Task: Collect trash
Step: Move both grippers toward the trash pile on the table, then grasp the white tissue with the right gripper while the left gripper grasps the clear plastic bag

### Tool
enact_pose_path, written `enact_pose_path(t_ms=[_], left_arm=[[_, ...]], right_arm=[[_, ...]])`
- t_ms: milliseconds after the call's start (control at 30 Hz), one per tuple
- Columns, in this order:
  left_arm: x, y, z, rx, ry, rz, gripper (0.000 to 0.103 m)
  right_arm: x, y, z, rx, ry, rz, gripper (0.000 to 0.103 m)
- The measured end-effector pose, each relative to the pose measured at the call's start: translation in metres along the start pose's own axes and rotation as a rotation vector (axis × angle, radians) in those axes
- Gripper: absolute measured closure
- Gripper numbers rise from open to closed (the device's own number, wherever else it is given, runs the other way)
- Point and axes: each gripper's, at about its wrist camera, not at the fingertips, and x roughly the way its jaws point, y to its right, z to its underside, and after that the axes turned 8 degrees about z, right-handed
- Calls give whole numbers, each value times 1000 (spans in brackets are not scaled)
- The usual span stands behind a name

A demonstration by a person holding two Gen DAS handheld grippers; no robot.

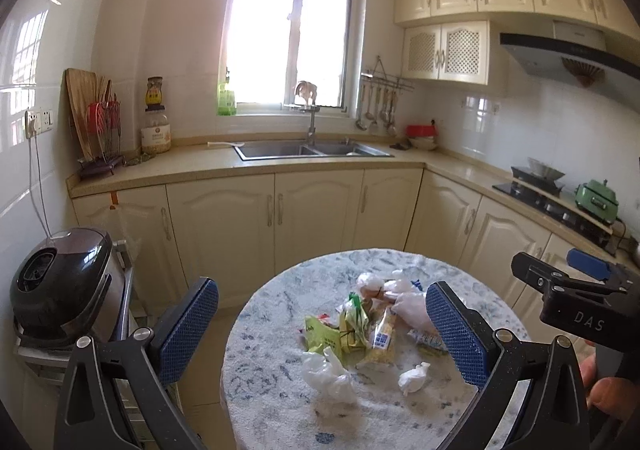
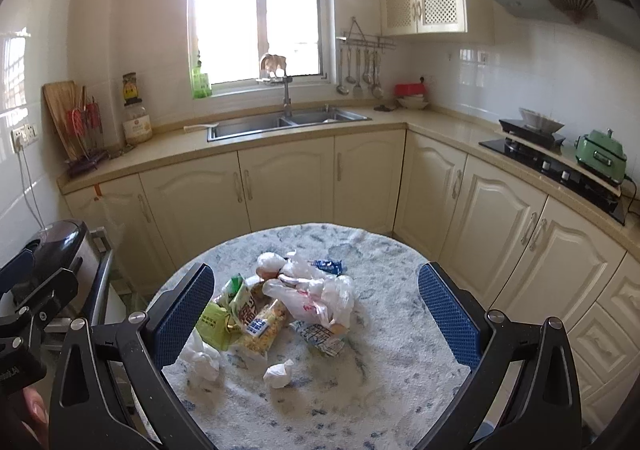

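- far left, beside the table: dark rice cooker (image 1: 60, 286) on a metal rack, cable running up to the wall socket (image 1: 39, 122)
- left gripper (image 1: 322, 334) jaws spread wide, nothing between the blue pads (image 1: 188, 330), hovering above the near left part of the round table (image 1: 280, 422); left pad sits off the table edge, right pad over the trash
- trash pile (image 2: 280, 302) near the table's centre, on a white and blue mottled cloth
- pile left to right in the right wrist view: crumpled tissue (image 2: 202, 360) at near left, green wrappers (image 2: 224, 314), yellow snack bag (image 2: 262, 330), thin plastic bag (image 2: 320, 298) heaped on top, blue-white packet (image 2: 322, 338) under it
- small white wad (image 2: 279, 372) lies apart, just in front of the pile; small blue wrapper (image 2: 330, 265) behind it
- right gripper (image 2: 316, 314) also fully open and empty, pads bracketing the pile from above, touching nothing
- right gripper shows at the right edge of the left wrist view, held by a hand (image 1: 604, 386)
- background: double sink (image 2: 288, 122) under the window, green pot (image 2: 600, 154) on the stove at far right
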Motion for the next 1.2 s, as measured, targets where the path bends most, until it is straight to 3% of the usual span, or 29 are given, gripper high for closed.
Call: enact_pose_path(t_ms=[333, 567, 1133, 1200], left_arm=[[65, -13, 30, -18, -200, -24, 1], [116, -19, 50, -23, -320, -21, 1], [214, -30, 85, -68, -426, 8, 1], [223, -32, 88, -78, -438, 10, 6]], right_arm=[[59, -3, 54, -30, -193, -40, 1], [95, -6, 90, -37, -326, -60, 10], [143, -26, 129, -41, -468, -150, 27], [147, -31, 131, -42, -474, -168, 32]])
